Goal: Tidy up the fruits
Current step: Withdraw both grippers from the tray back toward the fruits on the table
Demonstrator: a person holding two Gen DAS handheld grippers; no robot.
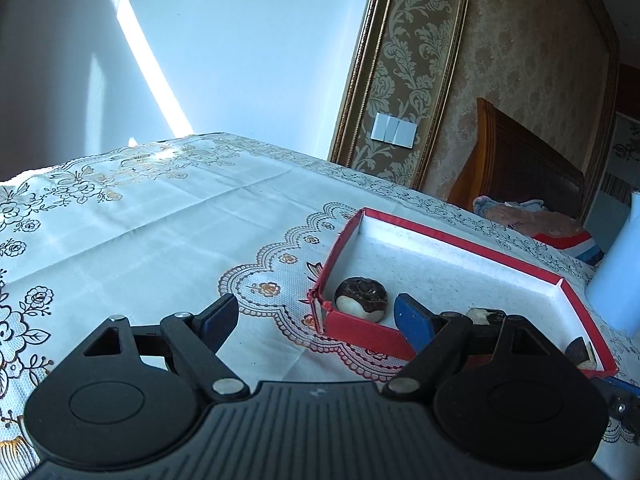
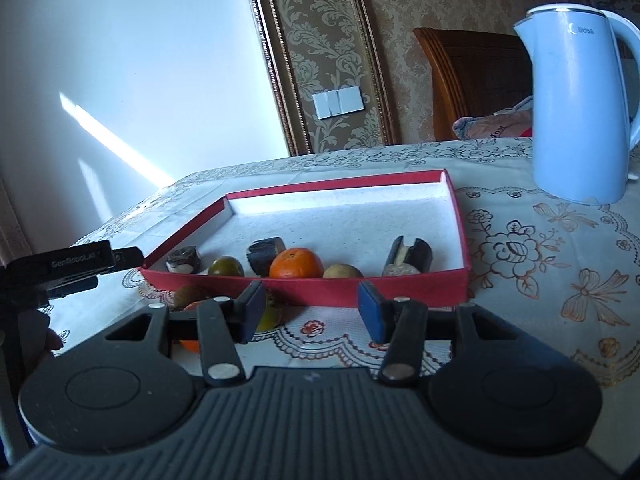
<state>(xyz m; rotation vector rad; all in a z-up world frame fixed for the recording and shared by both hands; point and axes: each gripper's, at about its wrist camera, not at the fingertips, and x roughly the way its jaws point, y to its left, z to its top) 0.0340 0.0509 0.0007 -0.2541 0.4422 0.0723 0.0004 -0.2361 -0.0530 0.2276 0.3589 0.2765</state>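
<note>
A red box (image 2: 420, 284) with a white lining lies on the patterned tablecloth. Along its near wall I see an orange (image 2: 296, 263), a green fruit (image 2: 226, 267), a yellowish fruit (image 2: 342, 271) and three dark pieces with pale flesh. More fruit (image 2: 270, 316) lies outside, in front of the box, partly behind my right gripper's left finger. My right gripper (image 2: 312, 312) is open and holds nothing, just short of the box. My left gripper (image 1: 316, 320) is open wide at the red box's (image 1: 460, 240) near corner, close to a dark round piece (image 1: 361, 299).
A pale blue kettle (image 2: 576, 104) stands on the table right of the box. A wooden chair (image 2: 472, 76) with cloth on it is behind the table. The left gripper's black housing (image 2: 76, 266) shows at the left edge. White tablecloth (image 1: 140, 220) stretches left.
</note>
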